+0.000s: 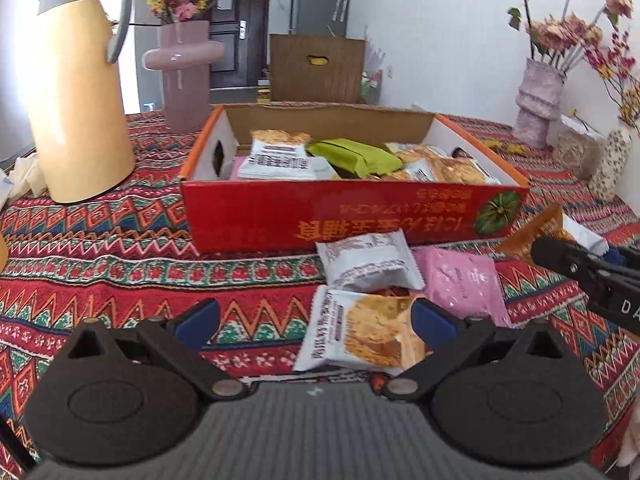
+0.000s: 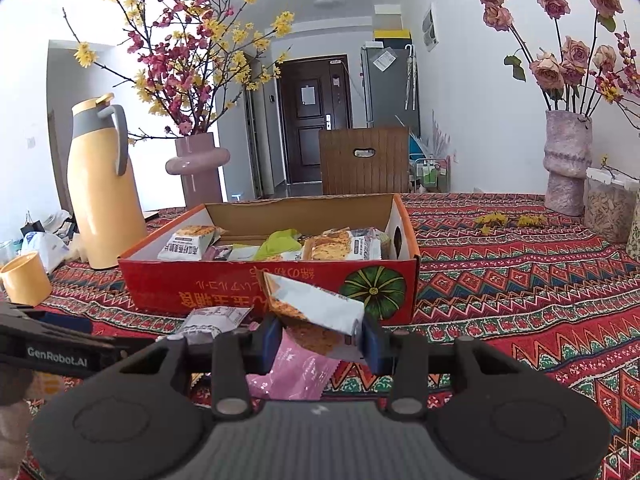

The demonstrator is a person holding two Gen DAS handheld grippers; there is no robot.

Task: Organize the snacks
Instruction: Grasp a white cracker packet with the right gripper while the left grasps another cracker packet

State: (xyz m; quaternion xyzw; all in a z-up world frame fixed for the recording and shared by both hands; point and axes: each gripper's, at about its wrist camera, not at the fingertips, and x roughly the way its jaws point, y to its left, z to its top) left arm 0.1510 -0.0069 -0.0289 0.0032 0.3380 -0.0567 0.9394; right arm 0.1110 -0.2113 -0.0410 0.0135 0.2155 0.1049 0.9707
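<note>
A red cardboard box [image 1: 260, 220] [image 2: 160, 284] stands on the patterned tablecloth with several snack packets inside. In front of it lie a white packet [image 1: 368, 260], a pink packet [image 1: 464, 284] [image 2: 296, 372] and a white-and-orange cracker packet [image 1: 360, 332]. My left gripper [image 1: 316, 320] is open just above the tablecloth, its right finger over the cracker packet's edge. My right gripper [image 2: 322, 340] is shut on another cracker packet [image 2: 316, 312], held lifted before the box front; that gripper also shows at the right edge in the left wrist view [image 1: 580, 264].
A tall yellow jug [image 1: 76, 92] [image 2: 106, 192] and a pink vase [image 1: 188, 76] [image 2: 198, 168] stand left of the box. A yellow cup [image 2: 24, 284] sits at far left. A textured vase of dried roses [image 2: 568, 168] and a jar [image 2: 608, 208] stand at back right.
</note>
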